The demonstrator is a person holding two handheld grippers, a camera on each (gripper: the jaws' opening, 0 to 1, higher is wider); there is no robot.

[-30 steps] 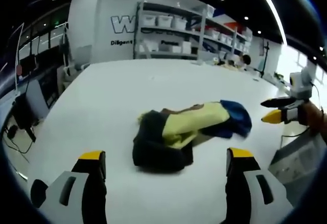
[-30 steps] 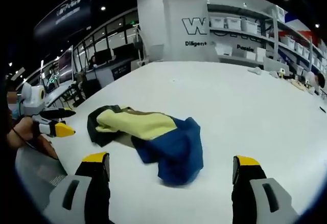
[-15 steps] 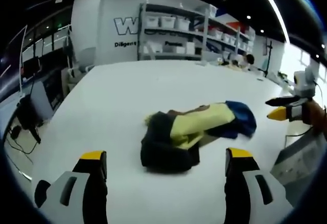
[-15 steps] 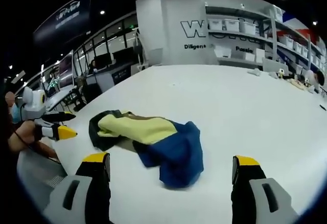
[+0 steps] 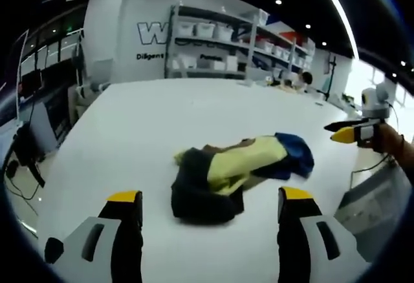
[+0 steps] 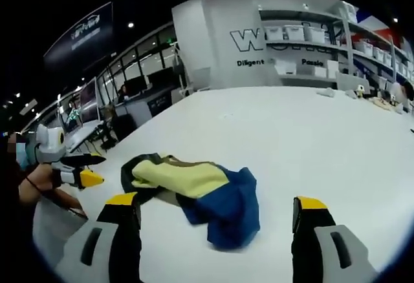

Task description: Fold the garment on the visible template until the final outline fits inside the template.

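A crumpled garment point(image 5: 240, 170) in black, pale yellow and blue lies in a heap on the white table point(image 5: 142, 121). My left gripper point(image 5: 209, 198) hovers open just short of its black end, nothing between the jaws. In the left gripper view the right gripper point(image 5: 345, 131) floats at the right, beyond the blue end, held by a hand. In the right gripper view the garment point(image 6: 194, 183) has its blue part nearest, and my right gripper point(image 6: 216, 202) stands open above it, apart from the cloth. At the left the left gripper point(image 6: 81, 170) hangs beside the black end.
Shelves with white bins point(image 5: 213, 44) and a lettered wall stand behind the table. A grey object point(image 5: 378, 205) sits off the table's near right edge, also seen as a grey object point(image 6: 55, 225) at lower left. Desks with monitors point(image 6: 139, 83) line the far side.
Both views have shifted slightly with the hands. The garment lies in the same heap. Both grippers stay open and off the cloth.
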